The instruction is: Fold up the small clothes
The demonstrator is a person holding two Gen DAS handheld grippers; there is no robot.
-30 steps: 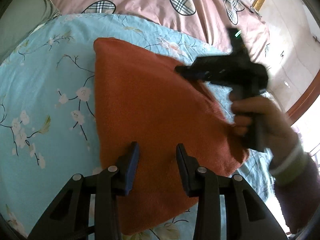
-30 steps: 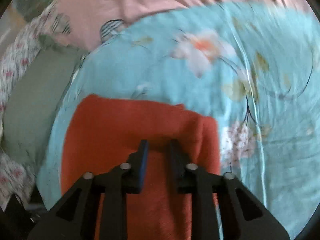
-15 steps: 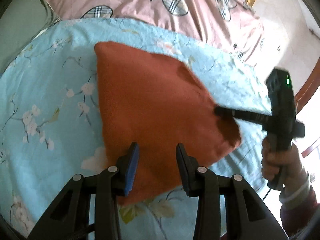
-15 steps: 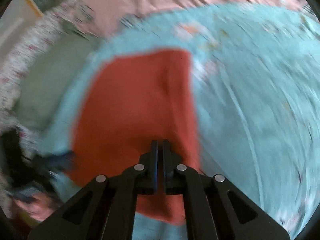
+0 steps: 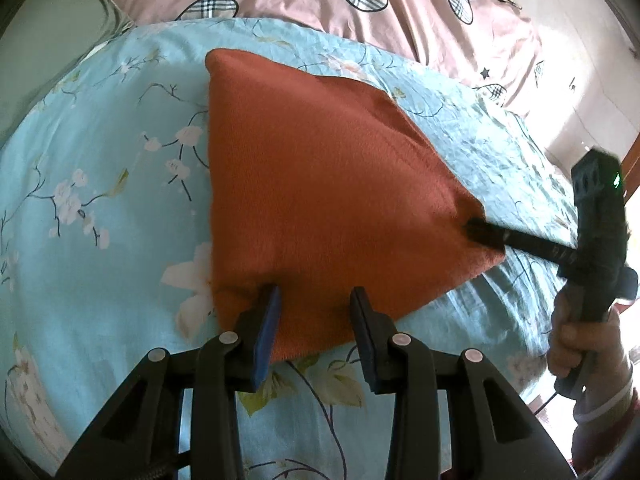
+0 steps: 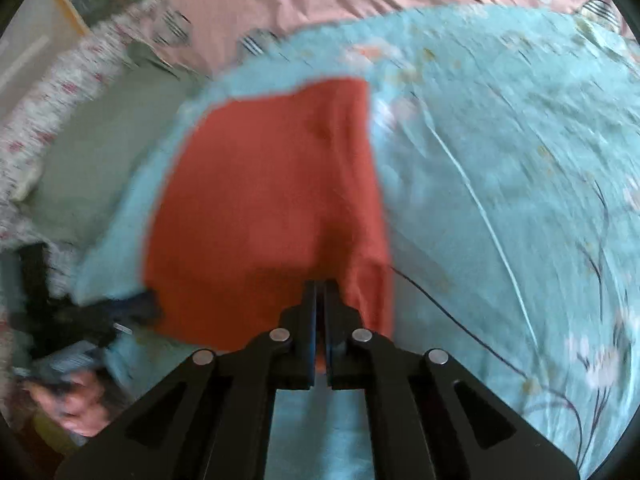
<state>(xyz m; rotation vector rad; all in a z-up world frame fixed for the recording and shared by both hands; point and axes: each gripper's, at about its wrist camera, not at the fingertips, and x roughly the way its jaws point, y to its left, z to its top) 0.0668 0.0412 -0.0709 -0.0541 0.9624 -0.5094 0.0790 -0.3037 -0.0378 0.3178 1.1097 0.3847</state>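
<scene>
A rust-orange cloth [image 5: 316, 200] lies folded on the light blue floral bedsheet [image 5: 104, 208]. My left gripper [image 5: 316, 300] is open, its jaws standing over the cloth's near edge. My right gripper [image 6: 320, 292] is shut on the cloth's [image 6: 264, 208] near right corner; in the left wrist view it [image 5: 484, 236] pinches that corner at the right, held by a hand [image 5: 580, 340]. The right wrist view is blurred.
A pink duvet with plaid hearts [image 5: 360, 4] lies behind the sheet. A grey-green pillow [image 6: 100, 144] sits at the left in the right wrist view. A thin black cable [image 6: 452, 316] runs over the sheet. A wooden bed frame [image 5: 634, 160] is at the right.
My right gripper has closed on the cloth's corner and pulled back toward the bed's right side. My left gripper has drawn back to the cloth's near edge, staying open.
</scene>
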